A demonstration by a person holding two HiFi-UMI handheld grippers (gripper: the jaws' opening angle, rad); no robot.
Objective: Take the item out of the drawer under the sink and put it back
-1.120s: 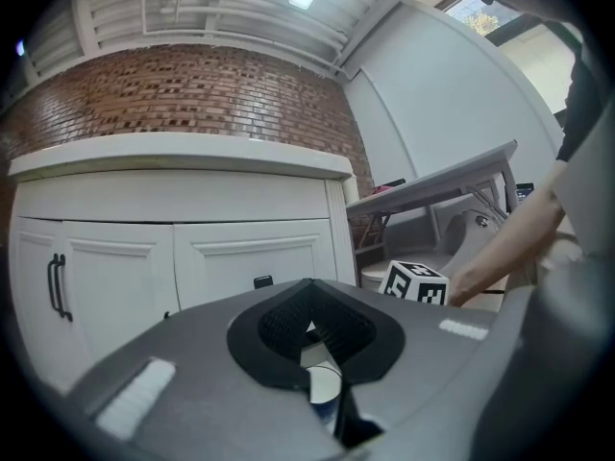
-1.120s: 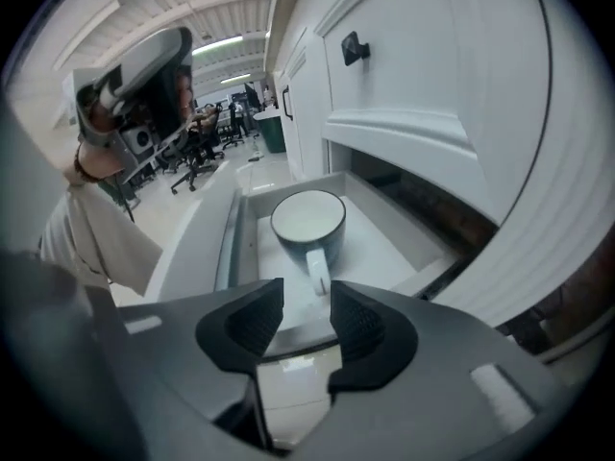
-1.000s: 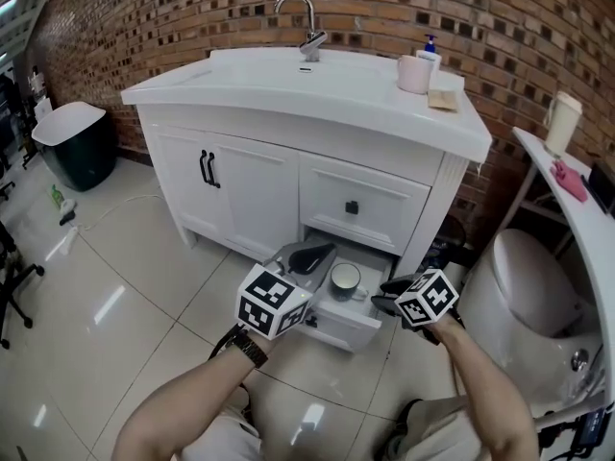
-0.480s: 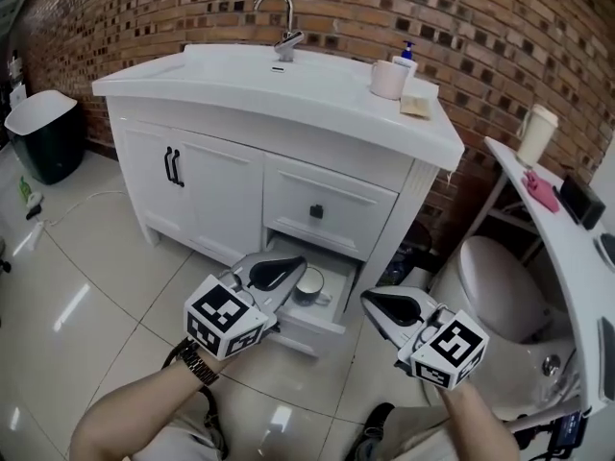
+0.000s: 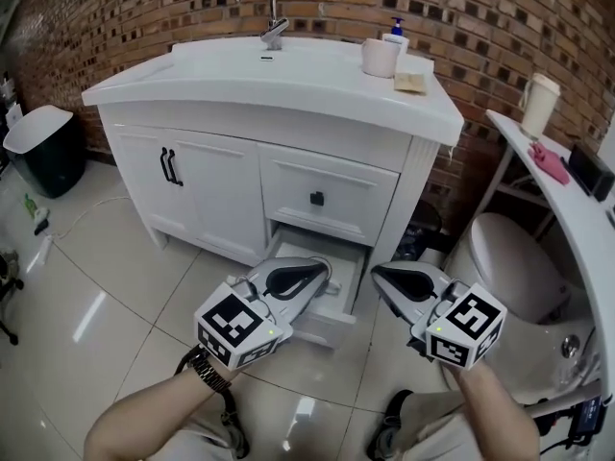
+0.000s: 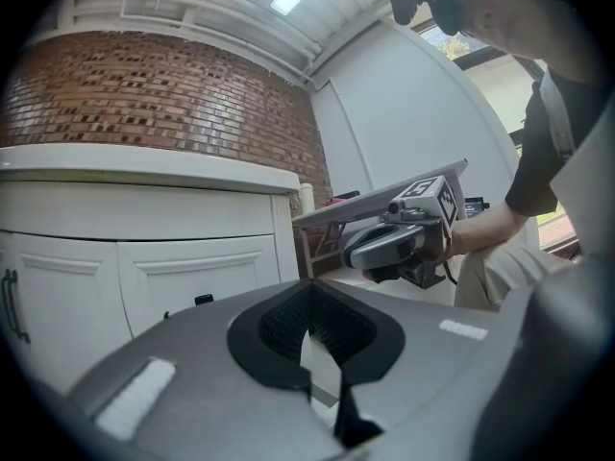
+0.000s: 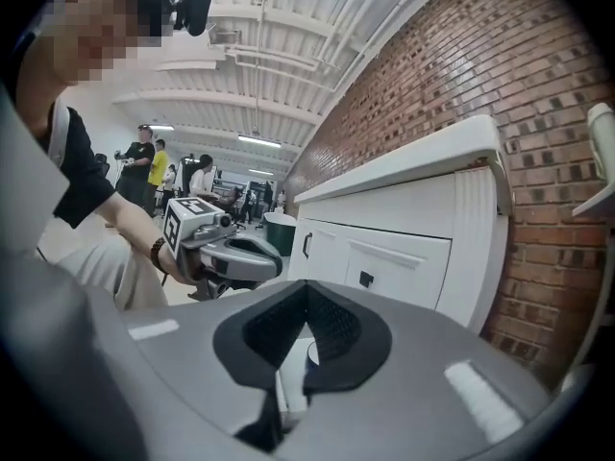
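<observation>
Brick wall (image 5: 480, 17) backs a white vanity whose tabletop (image 5: 240, 80) carries a faucet (image 5: 272, 22) at 12 o'clock. A pale cup (image 5: 381, 58) and a soap dispenser (image 5: 394, 32) stand toward 1 o'clock. Glossy floor tiles (image 5: 115, 286) spread below, with a dark bin (image 5: 38, 147) at 9 o'clock and a toilet (image 5: 504, 262) at 4 o'clock.

Under the closed upper drawer (image 5: 316, 198), the bottom drawer (image 5: 327, 320) stands pulled out. We hold the left gripper (image 5: 319, 271) right over it, so most of the inside is covered. We cannot make out the item in any view, so where it lies we cannot tell.

Our right gripper (image 5: 382, 277) hangs just beside the drawer at its 3 o'clock, above the tiles and clear of the cabinet.

Both pairs of jaws are pressed together at the tips with nothing between them. Each gripper view shows only a thin sliver of light behind the pads. The two grippers point toward the vanity, near each other but apart.
</observation>
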